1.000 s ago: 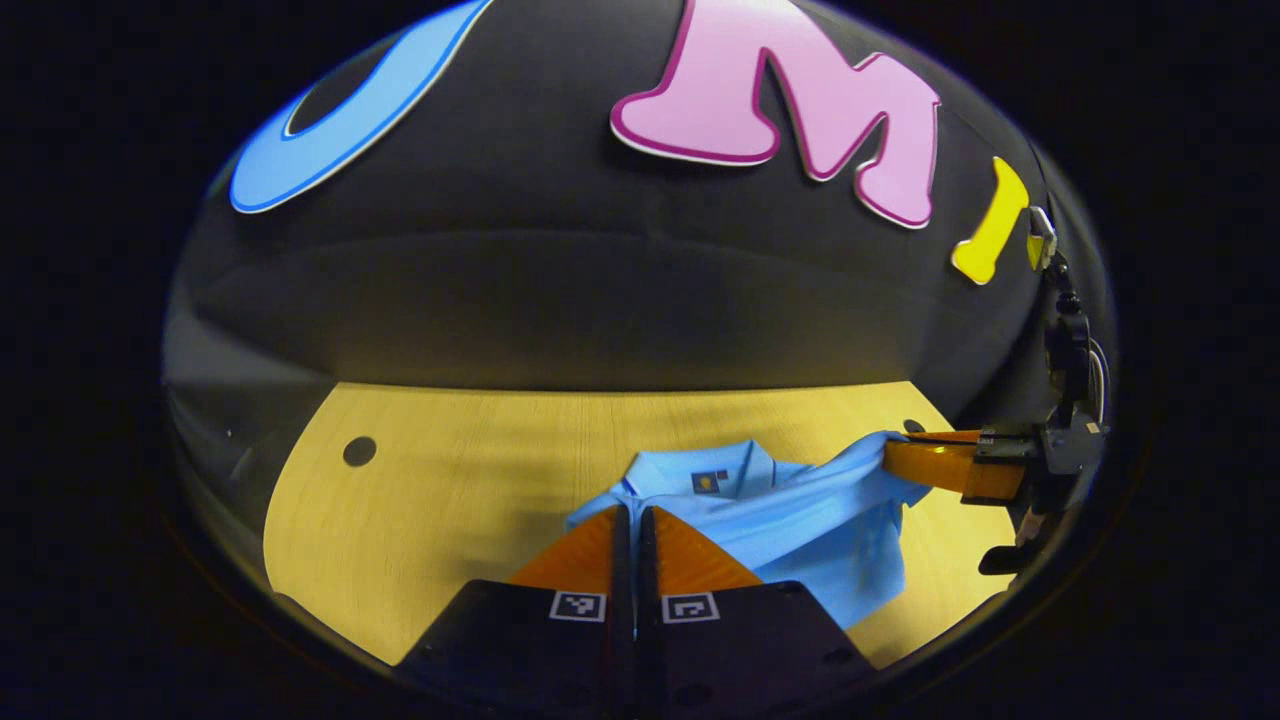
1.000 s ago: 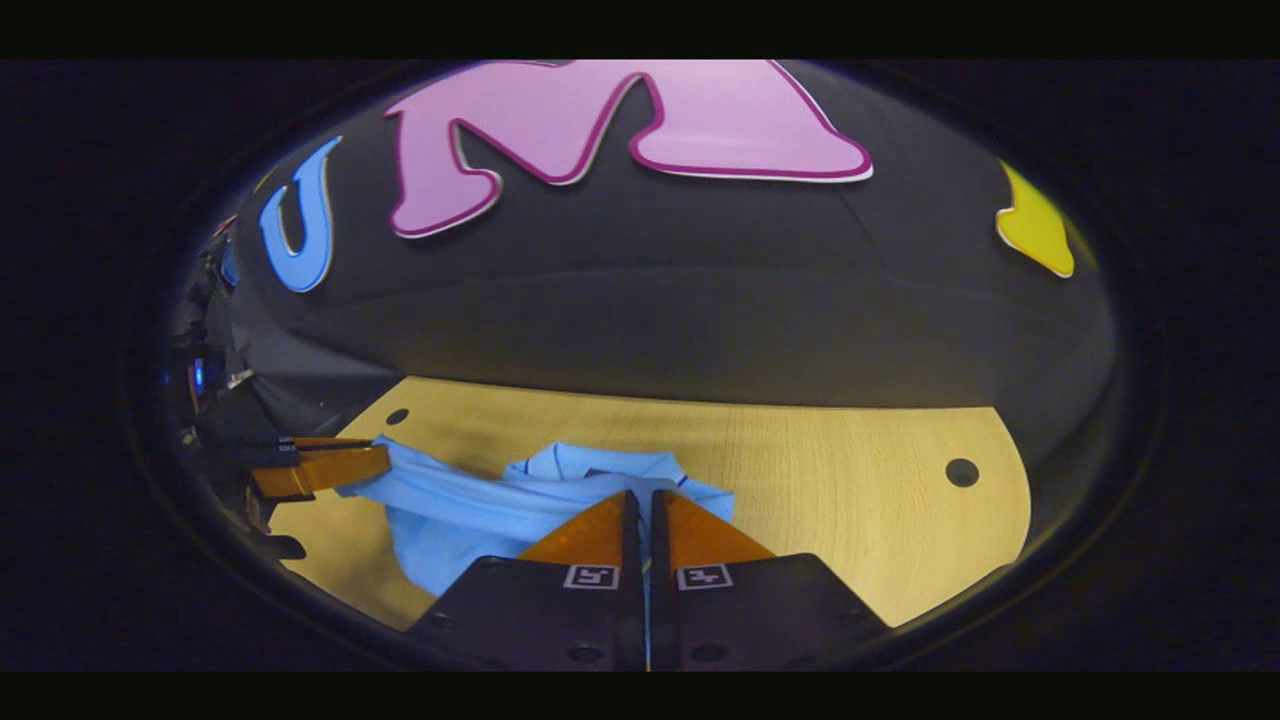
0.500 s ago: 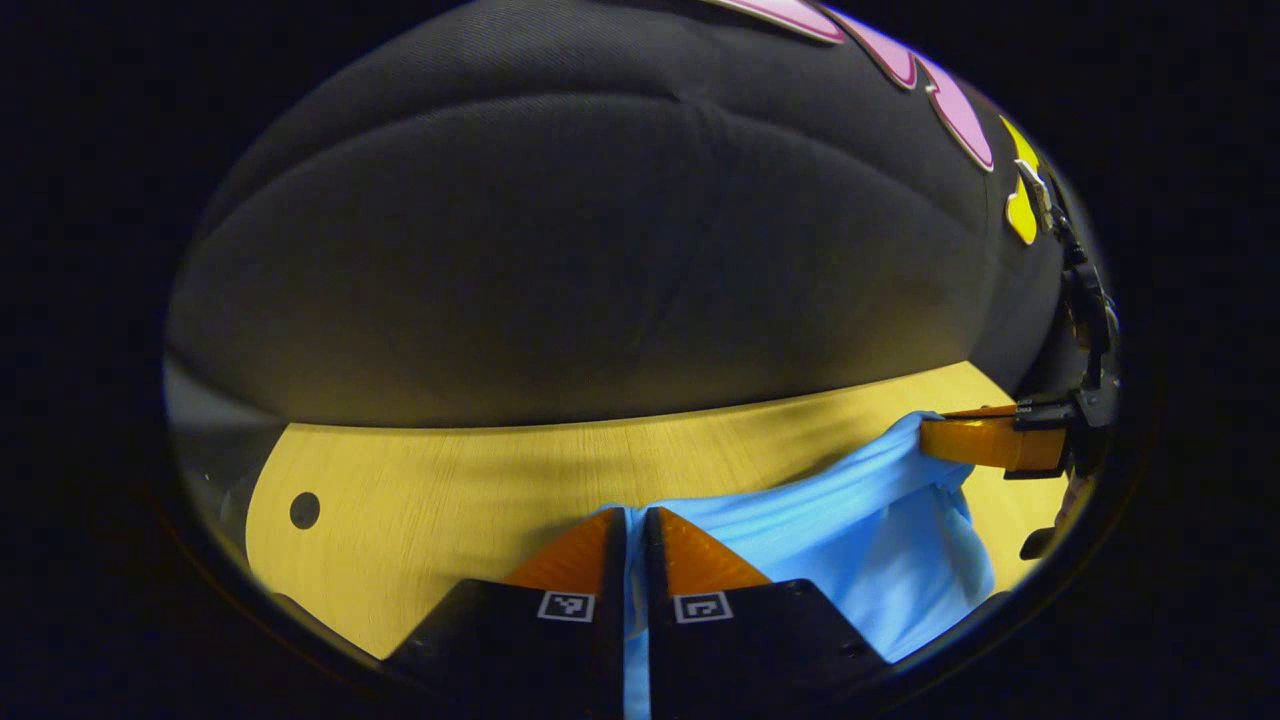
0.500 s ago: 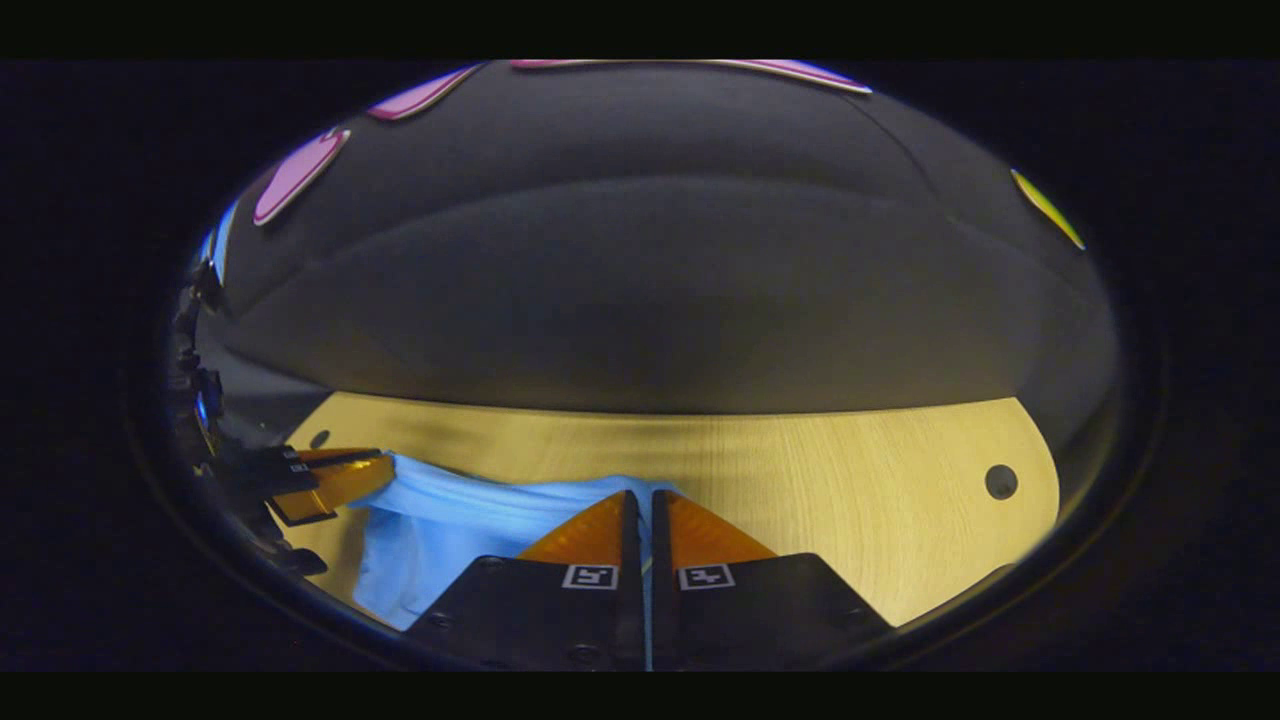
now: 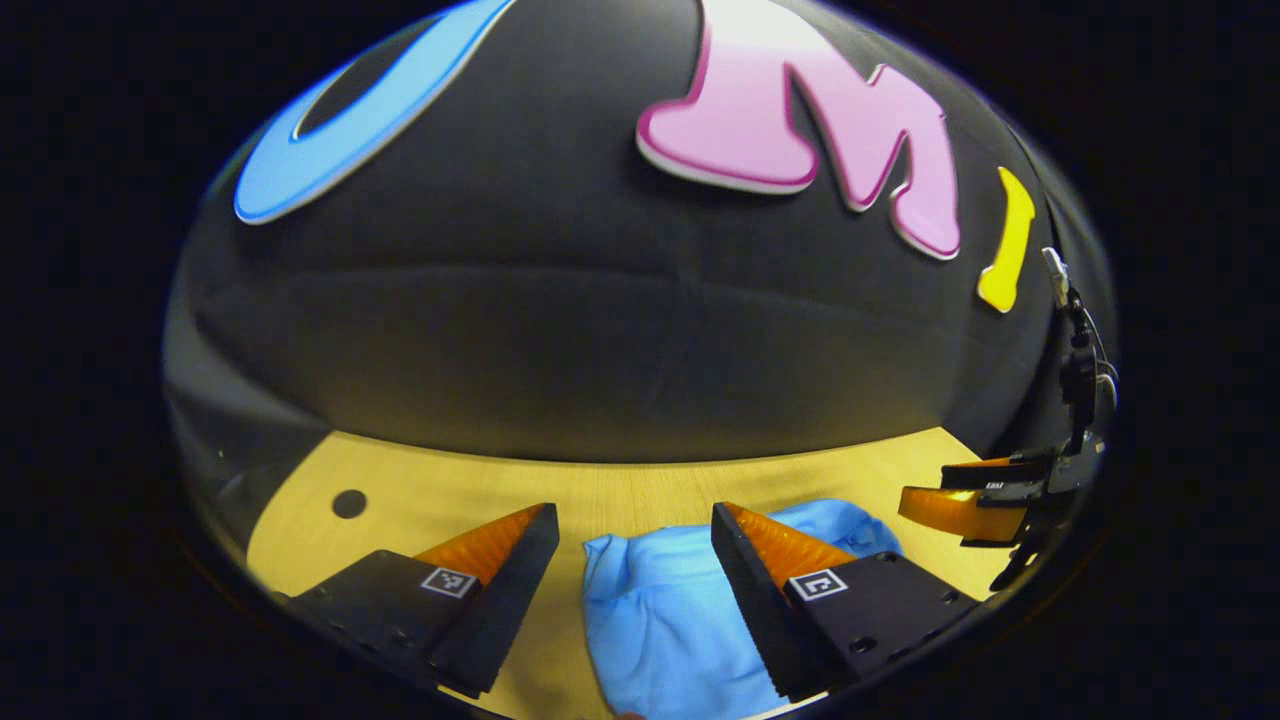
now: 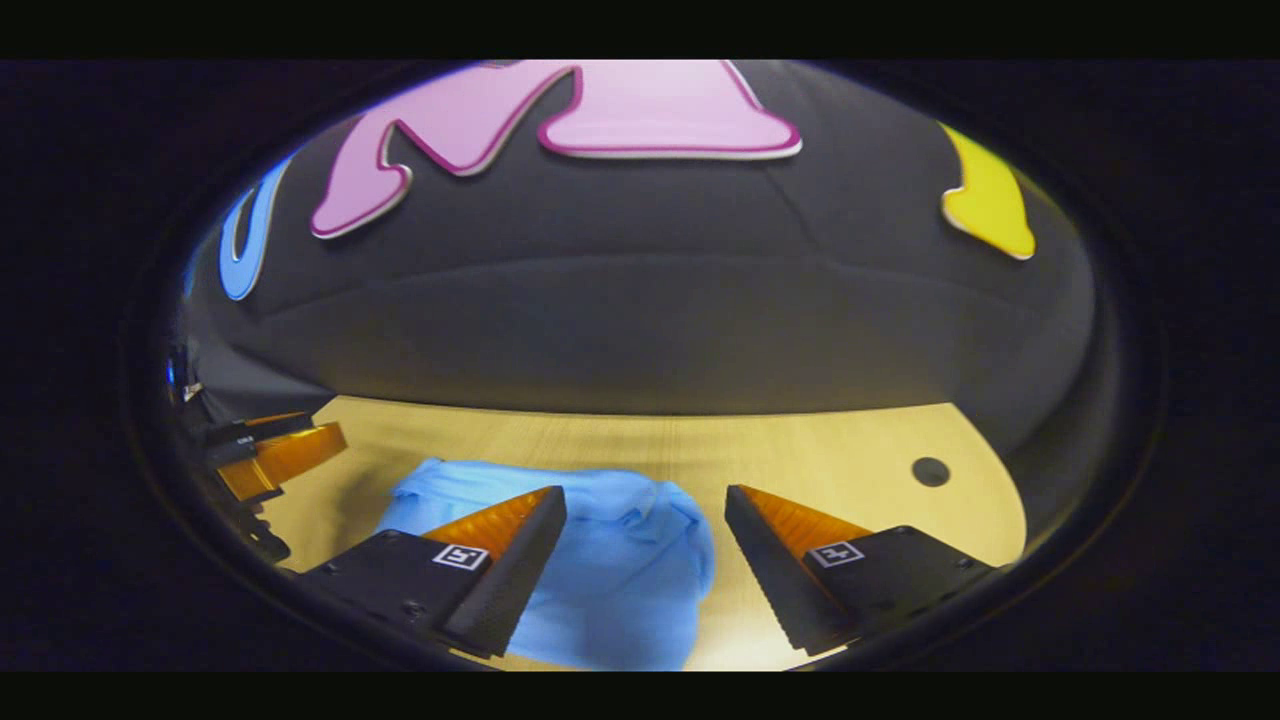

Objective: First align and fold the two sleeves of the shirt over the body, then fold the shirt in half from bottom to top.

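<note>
Left tool (image 5: 630, 560) spread wide, fingers parted to either side of the blue shirt (image 5: 665, 620), gripping nothing; half a second ago clamped shut on the cloth's edge. Right tool (image 6: 645, 545) likewise released and empty over the shirt (image 6: 610, 580), also pinched on fabric a moment earlier. Farther off in the left gripper view, the right tool (image 5: 960, 500) seen from the side, off at the shirt's far right; in the right gripper view, the left tool (image 6: 280, 455) at the left margin, apart from the cloth. Shirt now lying loose on the bench (image 5: 450, 490) as a compact, rounded bundle, collar and sleeves no longer showing, where a second ago collar and a lifted hem were plain. Judging from that, bottom-to-top fold just laid down and let go, task at or very near its end. Beyond, bare bench with a dark round hole (image 6: 930, 471), then the booth wall (image 6: 640, 330).
</note>
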A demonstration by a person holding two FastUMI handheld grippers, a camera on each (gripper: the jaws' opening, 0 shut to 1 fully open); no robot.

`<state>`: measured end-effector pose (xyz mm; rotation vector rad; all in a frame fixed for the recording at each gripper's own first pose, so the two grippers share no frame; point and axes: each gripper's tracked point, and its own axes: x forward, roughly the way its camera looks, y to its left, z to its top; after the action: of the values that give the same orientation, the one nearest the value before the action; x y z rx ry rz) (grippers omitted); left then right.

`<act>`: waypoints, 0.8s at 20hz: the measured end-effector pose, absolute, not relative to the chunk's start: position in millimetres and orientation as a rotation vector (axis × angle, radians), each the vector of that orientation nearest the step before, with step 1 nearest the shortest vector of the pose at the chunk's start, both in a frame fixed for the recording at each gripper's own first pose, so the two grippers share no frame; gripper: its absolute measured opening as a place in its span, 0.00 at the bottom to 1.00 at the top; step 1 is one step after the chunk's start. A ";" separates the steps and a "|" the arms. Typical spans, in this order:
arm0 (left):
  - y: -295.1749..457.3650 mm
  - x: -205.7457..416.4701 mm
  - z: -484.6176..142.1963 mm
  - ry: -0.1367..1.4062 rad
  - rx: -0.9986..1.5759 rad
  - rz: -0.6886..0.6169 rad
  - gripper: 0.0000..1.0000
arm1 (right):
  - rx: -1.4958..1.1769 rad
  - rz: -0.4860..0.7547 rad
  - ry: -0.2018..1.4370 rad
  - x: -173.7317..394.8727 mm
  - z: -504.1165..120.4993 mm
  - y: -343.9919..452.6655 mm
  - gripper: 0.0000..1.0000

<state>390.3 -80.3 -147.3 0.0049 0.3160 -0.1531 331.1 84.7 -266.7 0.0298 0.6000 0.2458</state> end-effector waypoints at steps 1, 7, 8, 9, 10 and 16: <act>-73.1 372.8 -136.6 0.286 0.022 -0.147 0.98 | 0.033 0.227 0.577 318.1 -253.3 78.1 0.99; -67.3 230.6 -59.6 0.187 0.011 -0.198 0.97 | 0.038 0.181 0.452 232.0 -150.6 48.1 0.99; -62.6 207.1 -46.0 0.170 0.016 -0.202 0.97 | 0.029 0.178 0.430 213.4 -130.7 44.2 0.99; -59.0 186.1 -33.6 0.152 0.030 -0.204 0.97 | 0.039 0.181 0.409 193.1 -110.5 43.5 0.99; -55.5 164.3 -21.3 0.136 0.047 -0.203 0.97 | 0.064 0.197 0.384 171.9 -90.8 46.7 0.99; -55.2 41.1 31.9 0.067 0.055 -0.234 0.97 | 0.057 0.219 0.308 43.1 -20.7 44.1 0.99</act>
<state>41.1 -55.2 31.9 0.0549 0.0671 -0.2344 43.1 44.1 -20.7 0.0573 0.3076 0.2188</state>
